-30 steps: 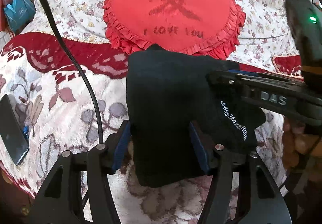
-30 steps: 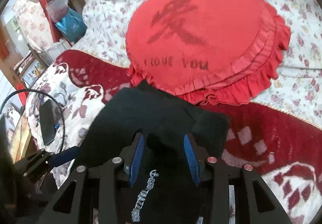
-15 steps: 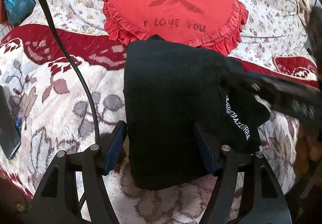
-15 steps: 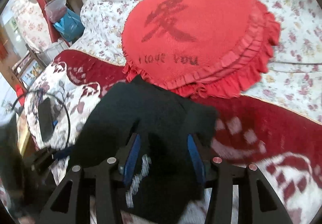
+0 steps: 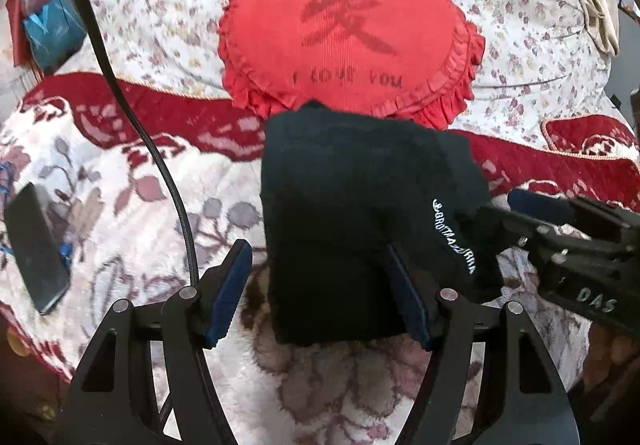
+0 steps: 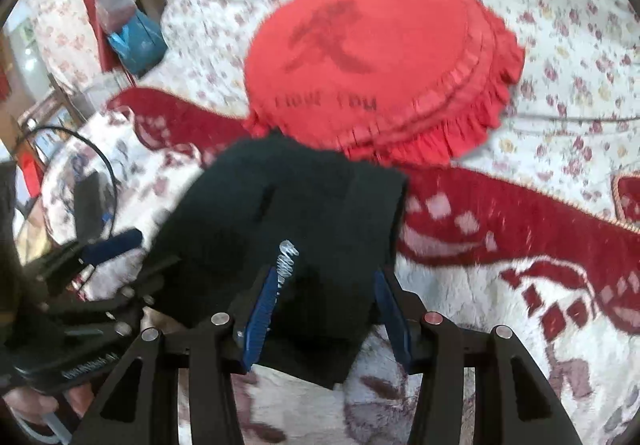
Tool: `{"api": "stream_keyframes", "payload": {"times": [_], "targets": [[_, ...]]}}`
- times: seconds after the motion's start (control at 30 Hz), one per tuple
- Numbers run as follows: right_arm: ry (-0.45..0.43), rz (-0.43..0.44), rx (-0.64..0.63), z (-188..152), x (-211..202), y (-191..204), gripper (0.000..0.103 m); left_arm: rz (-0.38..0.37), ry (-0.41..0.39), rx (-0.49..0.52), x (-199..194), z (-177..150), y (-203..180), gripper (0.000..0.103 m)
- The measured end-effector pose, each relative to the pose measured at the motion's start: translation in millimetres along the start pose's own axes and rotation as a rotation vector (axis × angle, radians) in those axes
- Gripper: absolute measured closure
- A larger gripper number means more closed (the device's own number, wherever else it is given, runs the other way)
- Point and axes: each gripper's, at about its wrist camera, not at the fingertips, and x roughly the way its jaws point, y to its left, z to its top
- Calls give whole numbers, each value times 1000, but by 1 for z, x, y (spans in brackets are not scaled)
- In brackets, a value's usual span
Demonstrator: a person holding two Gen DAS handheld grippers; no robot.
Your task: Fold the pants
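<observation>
The black pants [image 5: 352,213] lie folded into a compact bundle on the blanket, with white lettering [image 5: 454,235] on the right side. They also show in the right wrist view [image 6: 288,229]. My left gripper [image 5: 320,289] is open, its blue pads on either side of the bundle's near edge. My right gripper [image 6: 326,305] is open too, with the bundle's near corner between its pads. It also shows in the left wrist view [image 5: 568,233], at the bundle's right side.
A red heart-shaped cushion [image 5: 348,33] lies just behind the pants on a floral quilt [image 5: 520,25]. A red-and-white blanket [image 5: 120,197] covers the bed. A dark phone [image 5: 34,245] lies at the left, and a black cable [image 5: 160,165] hangs across.
Both grippers have drawn back from the folded pants. The right gripper's jaws have spread wider and it has pulled back toward the right edge of the bundle.
</observation>
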Motion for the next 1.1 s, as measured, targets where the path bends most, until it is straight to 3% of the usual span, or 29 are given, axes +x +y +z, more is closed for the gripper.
{"api": "stream_keyframes", "payload": {"times": [0.37,1.1], "targets": [[-70,-12,-16,2,-32,21,43,46,-101,-15,-46,-1,5,34],[-76,-9,-27,-6,-50,27,40,62,-144,-37,-72,-5,5,34]]}}
